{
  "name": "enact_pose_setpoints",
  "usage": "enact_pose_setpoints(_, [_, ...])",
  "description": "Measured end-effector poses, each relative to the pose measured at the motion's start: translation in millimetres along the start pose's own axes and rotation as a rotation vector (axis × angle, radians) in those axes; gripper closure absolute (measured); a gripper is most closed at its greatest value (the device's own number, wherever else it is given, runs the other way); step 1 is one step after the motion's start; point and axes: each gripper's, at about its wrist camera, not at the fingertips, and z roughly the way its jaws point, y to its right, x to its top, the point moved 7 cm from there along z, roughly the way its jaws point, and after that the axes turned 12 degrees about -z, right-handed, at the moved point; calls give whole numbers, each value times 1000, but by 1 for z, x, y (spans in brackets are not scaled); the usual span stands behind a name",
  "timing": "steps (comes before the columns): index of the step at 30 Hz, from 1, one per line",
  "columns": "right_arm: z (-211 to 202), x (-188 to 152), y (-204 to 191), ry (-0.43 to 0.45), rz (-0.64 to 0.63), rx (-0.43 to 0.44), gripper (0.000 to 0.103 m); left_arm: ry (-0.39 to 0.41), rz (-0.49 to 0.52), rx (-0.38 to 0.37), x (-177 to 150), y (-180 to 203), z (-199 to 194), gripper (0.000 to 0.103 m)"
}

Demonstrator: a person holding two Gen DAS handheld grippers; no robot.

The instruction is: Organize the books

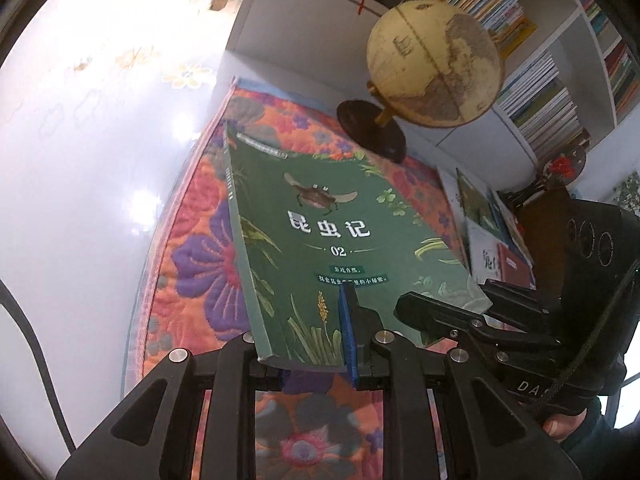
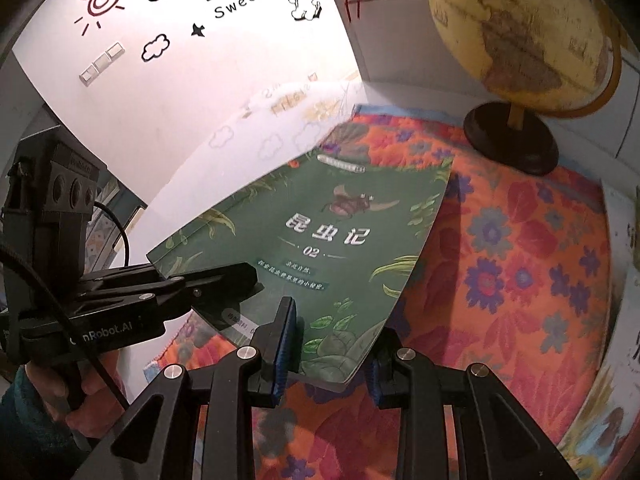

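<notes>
Both tongs — left [image 1: 316,336], right [image 2: 328,364] — angled down, clamping green book [image 1: 320,232].

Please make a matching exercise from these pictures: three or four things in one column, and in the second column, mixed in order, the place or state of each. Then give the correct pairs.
Things:
1. green book
2. globe
3. floral cloth
4. small pile of books

Places or states:
A. stands on a dark round base, near the white shelves
B. lies to the right on the cloth, below the shelves
C. held at its near edge by both the left gripper and the right gripper
D. spread flat under the globe

Pairs: 1-C, 2-A, 3-D, 4-B
</notes>
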Motion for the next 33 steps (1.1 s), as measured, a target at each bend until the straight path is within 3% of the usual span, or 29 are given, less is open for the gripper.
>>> enact_pose_setpoints(3, [9, -7, 2, -26, 16, 11, 74, -20, -45, 3, -8, -10, 7, 84])
enact_pose_setpoints(7, [26, -19, 6, -75, 62, 56, 74, -39, -83, 62, -21, -26, 12, 77])
enact_pose_setpoints(11, [38, -40, 17, -140, 152, 87, 59, -84, -158, 100, -32, -41, 18, 73])
enact_pose_setpoints(14, [32, -55, 25, -133, 199, 101, 57, -84, -166, 165, -41, -49, 18, 73])
enact_pose_setpoints(17, [15, -66, 31, -111, 209, 75, 45, -77, -142, 233, -50, -52, 15, 73])
enact_pose_setpoints(21, [-13, -82, 40, -84, 216, 48, 45, -52, -134, 286, -56, -50, 7, 73])
enact_pose_setpoints(28, [-73, -100, 52, -8, 209, -16, 45, 35, -6, 292, -59, 10, -5, 73])
enact_pose_setpoints(33, [-124, -115, 66, 39, 206, -78, 45, 19, 107, 213, -72, 81, 8, 69])
